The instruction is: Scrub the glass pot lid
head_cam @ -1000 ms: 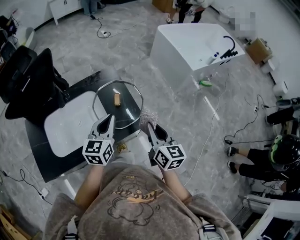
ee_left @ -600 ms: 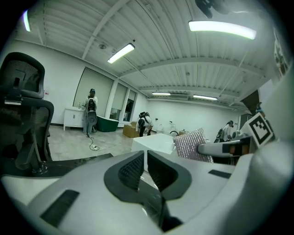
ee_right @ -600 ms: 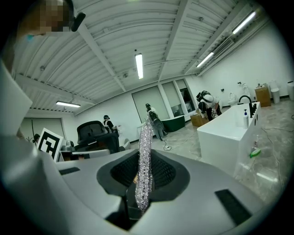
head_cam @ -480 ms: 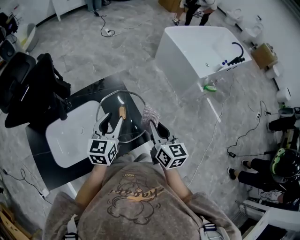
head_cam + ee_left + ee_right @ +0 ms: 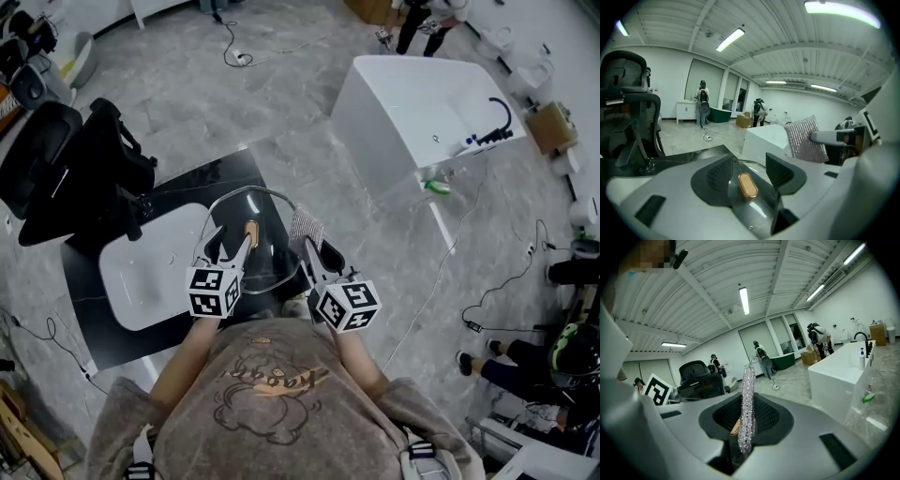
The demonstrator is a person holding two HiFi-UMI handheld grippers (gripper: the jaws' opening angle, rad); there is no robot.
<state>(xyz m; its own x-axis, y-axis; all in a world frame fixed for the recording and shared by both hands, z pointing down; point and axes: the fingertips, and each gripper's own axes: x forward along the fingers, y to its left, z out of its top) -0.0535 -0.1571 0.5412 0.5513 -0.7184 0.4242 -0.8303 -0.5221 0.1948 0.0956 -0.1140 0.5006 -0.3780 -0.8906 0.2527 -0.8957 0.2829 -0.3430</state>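
At lower centre, left gripper (image 5: 228,244) jaws wide apart, just opened, gold knob (image 5: 250,232) of glass pot lid (image 5: 269,220) between them, right gripper (image 5: 307,249) clamping silvery scouring pad (image 5: 306,227), white basin (image 5: 150,270) at left

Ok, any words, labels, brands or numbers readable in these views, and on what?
No text can be read anywhere.
Sweatshirt print: script lettering, too blurred to read.
Marker cubes: square patterns only, no letters.
Bottles on the white tub: labels too small to read.
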